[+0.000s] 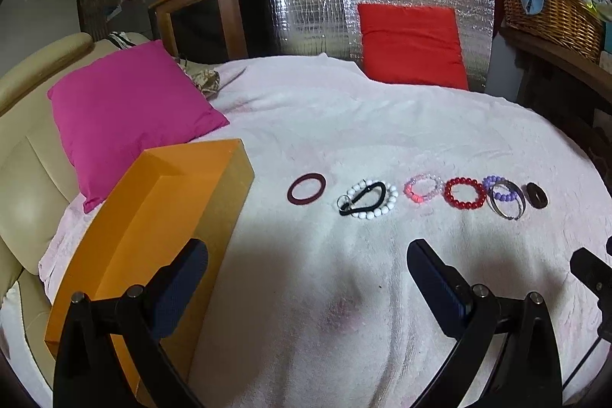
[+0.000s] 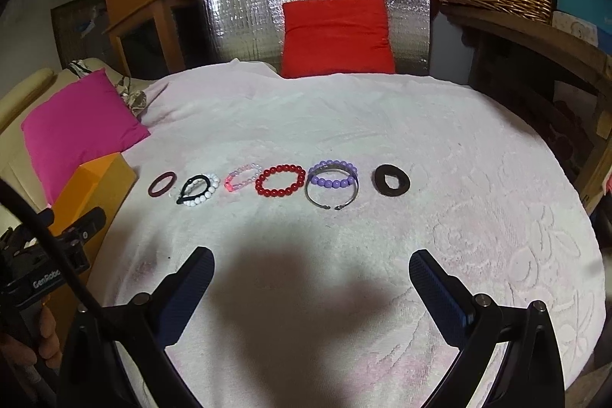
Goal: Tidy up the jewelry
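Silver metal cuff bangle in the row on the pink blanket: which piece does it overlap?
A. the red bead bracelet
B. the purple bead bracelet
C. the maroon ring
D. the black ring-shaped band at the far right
B: the silver metal cuff bangle lies across the purple bead bracelet, apart from the red bead bracelet beside it.

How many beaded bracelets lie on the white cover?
4, in one row: white beaded bracelet toward the left, pink one next, red one in the middle, purple one under a silver bangle. None seems hidden.
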